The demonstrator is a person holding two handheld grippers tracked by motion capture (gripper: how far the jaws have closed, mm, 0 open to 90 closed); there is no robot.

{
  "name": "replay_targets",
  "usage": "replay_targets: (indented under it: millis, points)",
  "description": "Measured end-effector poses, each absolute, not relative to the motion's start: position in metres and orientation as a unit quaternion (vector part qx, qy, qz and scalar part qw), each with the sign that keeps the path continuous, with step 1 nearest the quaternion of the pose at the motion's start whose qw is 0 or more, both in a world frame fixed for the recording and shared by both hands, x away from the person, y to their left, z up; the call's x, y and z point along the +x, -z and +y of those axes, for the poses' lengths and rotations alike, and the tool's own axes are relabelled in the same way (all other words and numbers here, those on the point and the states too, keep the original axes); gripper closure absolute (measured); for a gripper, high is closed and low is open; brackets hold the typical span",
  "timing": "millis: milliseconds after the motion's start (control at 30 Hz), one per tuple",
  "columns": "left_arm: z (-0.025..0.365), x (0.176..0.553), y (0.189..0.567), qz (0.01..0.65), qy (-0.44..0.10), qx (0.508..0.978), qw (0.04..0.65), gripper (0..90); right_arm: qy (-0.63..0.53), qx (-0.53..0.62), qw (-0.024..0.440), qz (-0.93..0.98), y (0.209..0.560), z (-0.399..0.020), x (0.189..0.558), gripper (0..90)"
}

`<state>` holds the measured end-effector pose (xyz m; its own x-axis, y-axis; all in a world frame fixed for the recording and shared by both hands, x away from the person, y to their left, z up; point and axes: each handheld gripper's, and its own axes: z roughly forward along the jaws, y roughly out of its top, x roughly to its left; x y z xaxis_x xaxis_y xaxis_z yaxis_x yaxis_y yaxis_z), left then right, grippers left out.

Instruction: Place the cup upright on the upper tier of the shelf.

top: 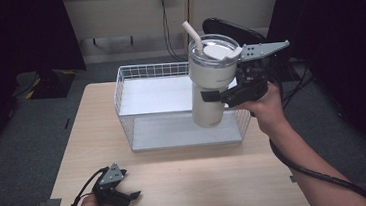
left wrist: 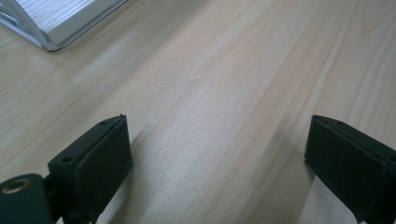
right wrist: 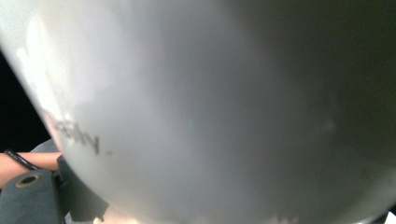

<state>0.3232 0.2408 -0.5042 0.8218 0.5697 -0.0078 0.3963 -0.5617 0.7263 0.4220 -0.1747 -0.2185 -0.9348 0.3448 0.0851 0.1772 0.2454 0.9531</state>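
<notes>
The light wooden desk [top: 178, 183] carried a white wire basket [top: 131, 100]. The right tool [top: 220, 95] was clamped on a cream tumbler [top: 210, 88] with a straw, held upright in the air above the basket's right end, not yet set down. The left tool [top: 129, 194] rested on the desk, jaws apart and empty.

Right gripper [top: 220, 95] raised above the table [top: 189, 193], jaws clamped, forearm reaching up from the near right corner. Left gripper [top: 129, 195] low on the table's near left edge, jaws spread wide.
</notes>
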Motion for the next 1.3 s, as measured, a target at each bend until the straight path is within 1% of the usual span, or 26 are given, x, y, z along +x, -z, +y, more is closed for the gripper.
replay_targets:
  millis: [233,733,1000,1300]
  points:
    - [0.241,0.323,0.504,0.275,-0.114,0.877,0.378,6.6,-0.587,0.167,0.074,0.789,0.213,-0.165,0.432,9.2]
    - [0.241,0.323,0.504,0.275,-0.114,0.877,0.378,6.6,-0.584,0.175,0.098,0.787,0.206,-0.150,0.452,9.2]
    - [0.241,0.323,0.504,0.275,-0.114,0.877,0.378,6.6,-0.590,0.187,0.100,0.779,0.208,-0.144,0.464,9.2]
    - [0.241,0.323,0.504,0.275,-0.114,0.877,0.378,6.6,-0.588,0.203,0.117,0.774,0.207,-0.138,0.476,9.2]
